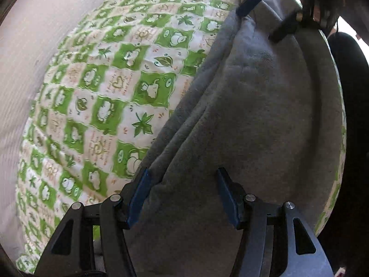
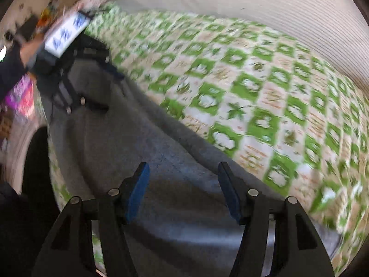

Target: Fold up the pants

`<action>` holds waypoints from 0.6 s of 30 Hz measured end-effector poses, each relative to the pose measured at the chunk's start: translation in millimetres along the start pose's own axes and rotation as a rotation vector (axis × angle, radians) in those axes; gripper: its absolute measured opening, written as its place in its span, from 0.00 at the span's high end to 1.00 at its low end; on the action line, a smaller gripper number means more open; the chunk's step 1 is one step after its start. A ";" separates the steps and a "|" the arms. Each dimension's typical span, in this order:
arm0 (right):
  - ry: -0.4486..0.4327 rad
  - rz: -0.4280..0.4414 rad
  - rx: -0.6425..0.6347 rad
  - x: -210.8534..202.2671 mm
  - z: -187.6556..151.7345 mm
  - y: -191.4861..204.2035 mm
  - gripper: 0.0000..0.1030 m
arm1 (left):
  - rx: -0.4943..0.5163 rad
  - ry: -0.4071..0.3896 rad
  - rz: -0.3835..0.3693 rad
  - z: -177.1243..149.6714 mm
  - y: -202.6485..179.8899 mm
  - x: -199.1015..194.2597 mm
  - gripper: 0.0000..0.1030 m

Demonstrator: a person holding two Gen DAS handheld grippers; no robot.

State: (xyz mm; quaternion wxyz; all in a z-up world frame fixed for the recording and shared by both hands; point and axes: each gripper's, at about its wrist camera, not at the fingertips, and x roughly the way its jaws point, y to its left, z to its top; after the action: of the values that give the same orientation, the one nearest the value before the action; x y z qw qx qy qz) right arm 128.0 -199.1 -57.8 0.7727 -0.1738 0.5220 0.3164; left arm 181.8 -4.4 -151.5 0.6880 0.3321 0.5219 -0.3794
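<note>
Grey fleece pants (image 1: 253,106) lie stretched along the near edge of a bed with a green and white patterned cover (image 1: 110,87). My left gripper (image 1: 182,173) is open, its blue pads just above one end of the pants. My right gripper (image 2: 183,168) is open over the other end of the pants (image 2: 143,152). Each gripper shows in the other's view: the right one (image 1: 265,16) at the far end at top right, the left one (image 2: 110,85) at upper left. Neither holds cloth.
A pale wall (image 1: 34,46) runs along the far side of the bed and shows again in the right wrist view (image 2: 253,0). Cluttered shelves (image 2: 27,23) and the person's dark sleeve (image 2: 9,69) are at the left. A dark shape (image 1: 350,92) stands beside the bed's near edge.
</note>
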 end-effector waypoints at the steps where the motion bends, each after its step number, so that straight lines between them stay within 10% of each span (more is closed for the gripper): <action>1: 0.021 -0.026 -0.022 7.5 0.3 3.2 0.60 | -0.006 -0.005 -0.014 -0.5 1.5 -0.3 0.73; 2: 0.042 -0.040 -0.034 14.0 -0.9 4.1 0.82 | -0.014 -0.010 -0.013 -0.8 3.5 -1.1 0.81; 5: 0.004 -0.047 -0.016 8.9 0.2 2.2 0.97 | -0.058 -0.041 -0.022 -1.5 17.8 -10.4 0.93; 18: -0.056 -0.124 0.180 1.4 8.4 -13.1 0.93 | -0.216 -0.073 0.101 7.4 31.4 -9.7 0.85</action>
State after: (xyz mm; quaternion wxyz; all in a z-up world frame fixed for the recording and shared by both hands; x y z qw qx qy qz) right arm 143.0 -203.3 -56.6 0.8175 -0.1267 0.5149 0.2247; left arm 210.9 6.5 -138.5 0.7566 0.2679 0.5168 -0.2979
